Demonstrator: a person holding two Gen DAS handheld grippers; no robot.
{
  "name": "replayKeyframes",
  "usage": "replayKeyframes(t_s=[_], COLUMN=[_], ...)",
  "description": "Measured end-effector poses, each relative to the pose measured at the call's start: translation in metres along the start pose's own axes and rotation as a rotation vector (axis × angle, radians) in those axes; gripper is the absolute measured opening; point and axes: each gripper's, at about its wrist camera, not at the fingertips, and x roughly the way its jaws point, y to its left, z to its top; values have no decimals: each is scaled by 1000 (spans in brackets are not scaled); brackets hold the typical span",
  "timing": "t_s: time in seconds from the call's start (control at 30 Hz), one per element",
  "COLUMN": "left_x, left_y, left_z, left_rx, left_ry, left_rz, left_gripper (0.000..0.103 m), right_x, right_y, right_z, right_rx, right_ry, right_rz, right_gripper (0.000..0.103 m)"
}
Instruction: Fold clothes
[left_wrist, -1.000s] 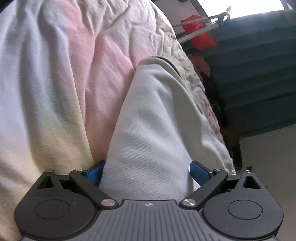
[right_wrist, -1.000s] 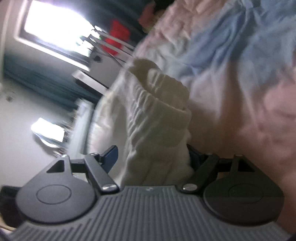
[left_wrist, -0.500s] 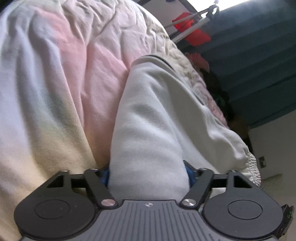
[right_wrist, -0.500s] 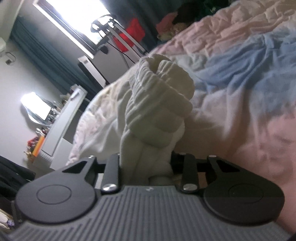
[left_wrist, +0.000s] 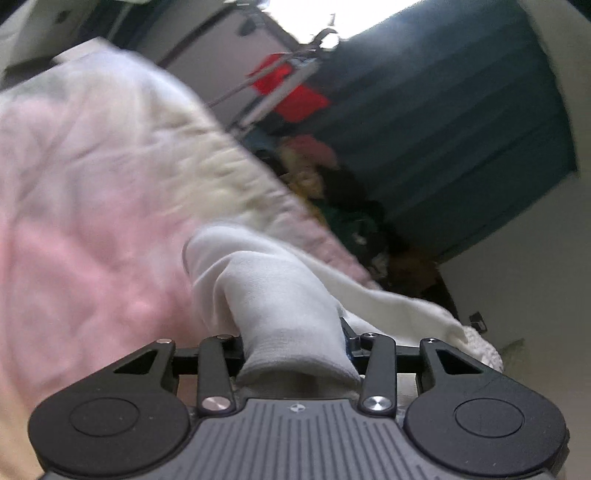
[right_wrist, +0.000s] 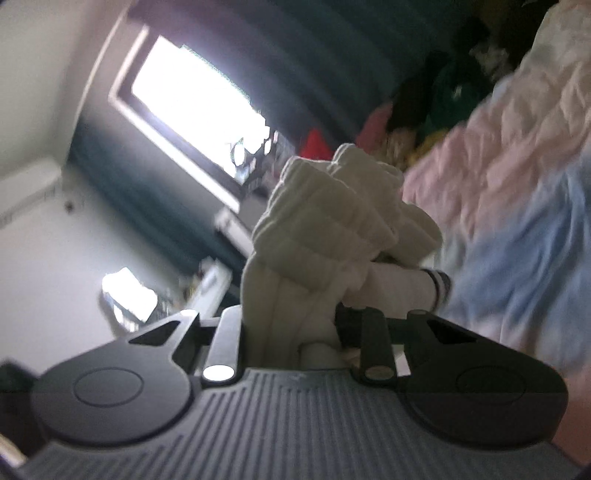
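Observation:
A white garment (left_wrist: 273, 295) lies on a pastel bedspread (left_wrist: 92, 206). My left gripper (left_wrist: 293, 343) is shut on a smooth fold of it, and the cloth trails away to the right. My right gripper (right_wrist: 291, 328) is shut on the garment's bunched ribbed waistband (right_wrist: 325, 218), lifted above the bed; a dark-striped edge (right_wrist: 439, 288) of the cloth shows beside it. The fingertips of both grippers are hidden by the cloth.
The bedspread (right_wrist: 517, 192) is pink, blue and cream and wrinkled. Beyond the bed stand a drying rack with red cloth (left_wrist: 291, 92), a pile of clothes (left_wrist: 351, 221), dark teal curtains (left_wrist: 461, 129) and a bright window (right_wrist: 195, 92).
Both grippers closed on the garment and rose from the bed. The right one lifted the waistband clear. The left one pulled its fold up and back, so less cloth lies ahead.

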Motion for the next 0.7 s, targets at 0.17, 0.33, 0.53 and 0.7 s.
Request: replayKeyframes(t_s=[0.17, 0.33, 0.53, 0.7], left_x=[118, 224, 332, 388], left_y=[-91, -141, -153, -121], left_z=[42, 52, 40, 26], left_rx=[79, 93, 211, 336], left_ry=[-34, -15, 41, 100], left_rz=[-40, -93, -123, -45], left_gripper=[43, 43, 44, 47], right_x=[16, 39, 65, 96], right_y=[-35, -85, -159, -205], right_z=[63, 110, 121, 98], right_rx=[44, 47, 48, 152], right_ry=[-194, -343, -443, -397], right_rz=[-33, -90, -171, -285], right_gripper=[29, 29, 29, 29])
